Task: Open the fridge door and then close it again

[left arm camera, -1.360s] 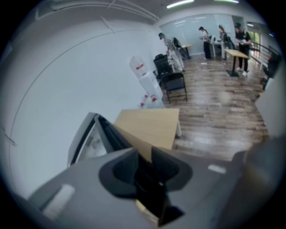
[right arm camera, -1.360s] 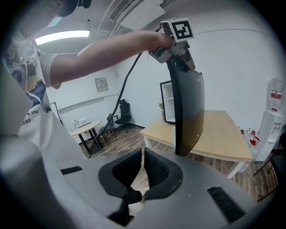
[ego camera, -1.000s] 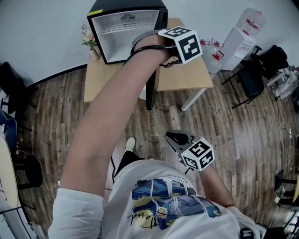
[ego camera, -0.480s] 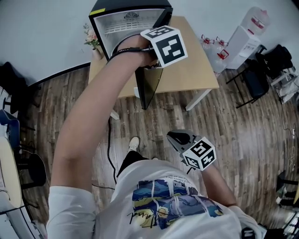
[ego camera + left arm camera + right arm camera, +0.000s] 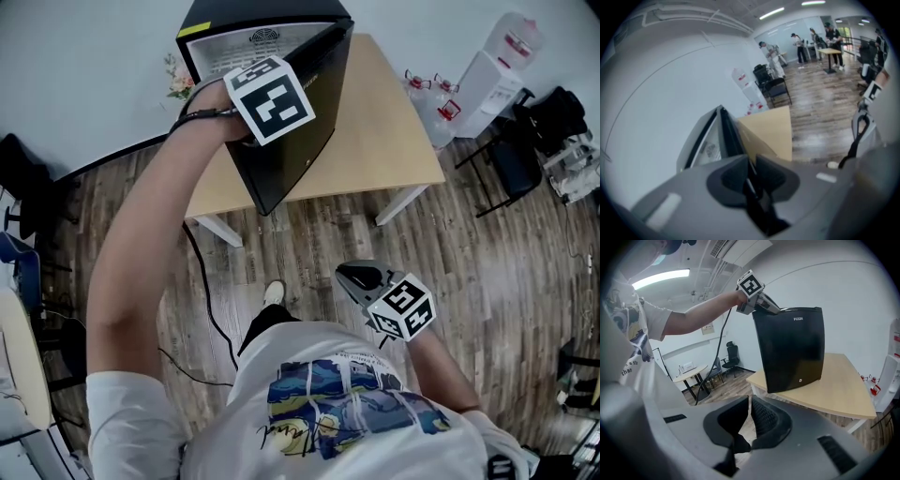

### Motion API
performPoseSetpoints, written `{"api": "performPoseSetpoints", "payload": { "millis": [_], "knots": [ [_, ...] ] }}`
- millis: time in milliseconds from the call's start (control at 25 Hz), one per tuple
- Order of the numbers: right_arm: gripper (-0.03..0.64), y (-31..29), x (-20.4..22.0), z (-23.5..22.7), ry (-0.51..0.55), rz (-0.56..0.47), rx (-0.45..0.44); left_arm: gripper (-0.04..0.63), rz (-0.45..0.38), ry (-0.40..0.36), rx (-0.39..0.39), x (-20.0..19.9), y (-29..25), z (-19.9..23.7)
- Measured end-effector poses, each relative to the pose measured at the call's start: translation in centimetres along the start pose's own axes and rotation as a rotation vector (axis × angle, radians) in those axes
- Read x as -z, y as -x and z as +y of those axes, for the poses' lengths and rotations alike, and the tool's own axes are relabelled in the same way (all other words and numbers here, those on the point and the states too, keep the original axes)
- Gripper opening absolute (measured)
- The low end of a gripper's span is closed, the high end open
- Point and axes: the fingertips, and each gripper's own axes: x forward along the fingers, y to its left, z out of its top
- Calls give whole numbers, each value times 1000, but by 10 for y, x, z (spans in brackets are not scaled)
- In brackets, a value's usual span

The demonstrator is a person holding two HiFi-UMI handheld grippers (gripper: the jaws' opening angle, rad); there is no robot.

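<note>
A small black fridge stands on a wooden table, with its white inside still showing. Its black door hangs partly open, angled toward the cabinet. My left gripper, under its marker cube, sits at the door's top free corner. Its jaws have just been closing, and the door's edge runs into the narrow gap between the pads. My right gripper hangs low near the body, away from the fridge, its jaws shut with nothing between them.
A water dispenser and dark chairs stand right of the table. A black cable trails over the wooden floor by the person's shoe. Flowers sit left of the fridge. People stand far off.
The left gripper has swept left with the door, which swung from wide open to partly closed over the fridge's opening. The right gripper has barely shifted.
</note>
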Motion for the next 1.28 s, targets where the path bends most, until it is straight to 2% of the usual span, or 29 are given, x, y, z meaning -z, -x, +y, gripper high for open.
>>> {"api": "performPoseSetpoints", "payload": {
  "millis": [160,560,800,1280],
  "knots": [
    [26,-16,-11,-7,2,1,6,63,7,-11,17,21,-3,14],
    [26,-50,-51,-24,0,6,27,63,-68,-95,52,47,-13,50],
    [26,-68,-69,-32,-13,3,47,61,-68,-111,67,63,-25,76],
    [26,-96,-90,-47,-55,-11,123,60,-128,-187,136,86,-43,107]
  ]
}}
